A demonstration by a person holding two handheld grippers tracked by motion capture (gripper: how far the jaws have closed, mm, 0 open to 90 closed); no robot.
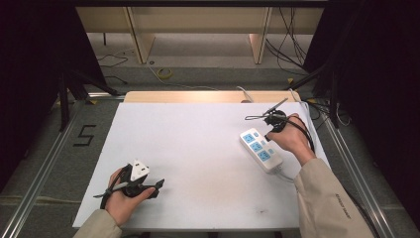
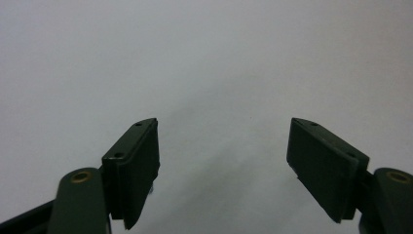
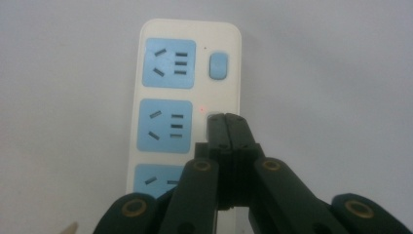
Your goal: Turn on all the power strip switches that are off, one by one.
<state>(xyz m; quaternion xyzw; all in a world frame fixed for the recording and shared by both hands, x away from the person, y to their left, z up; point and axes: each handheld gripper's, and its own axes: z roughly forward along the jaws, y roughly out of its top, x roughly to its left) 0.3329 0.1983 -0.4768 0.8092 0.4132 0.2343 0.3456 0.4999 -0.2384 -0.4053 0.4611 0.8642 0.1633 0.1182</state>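
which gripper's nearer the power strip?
Right. The right gripper, jaws shut, has its tips at the power strip by the middle switch. The left gripper is open over bare table, far across.

White table (image 1: 198,163), power strip (image 1: 261,150) on it

- 1 white power strip (image 1: 261,150) lies on the table (image 1: 198,163).
- 3 blue socket panels (image 3: 164,126) sit in a row on it.
- 1 blue switch button (image 3: 217,66) is in plain sight beside the far panel.
- 1 small red light (image 3: 201,108) glows beside the middle panel.
- 2 grippers: the left gripper (image 2: 224,170) and the right gripper (image 3: 227,119).
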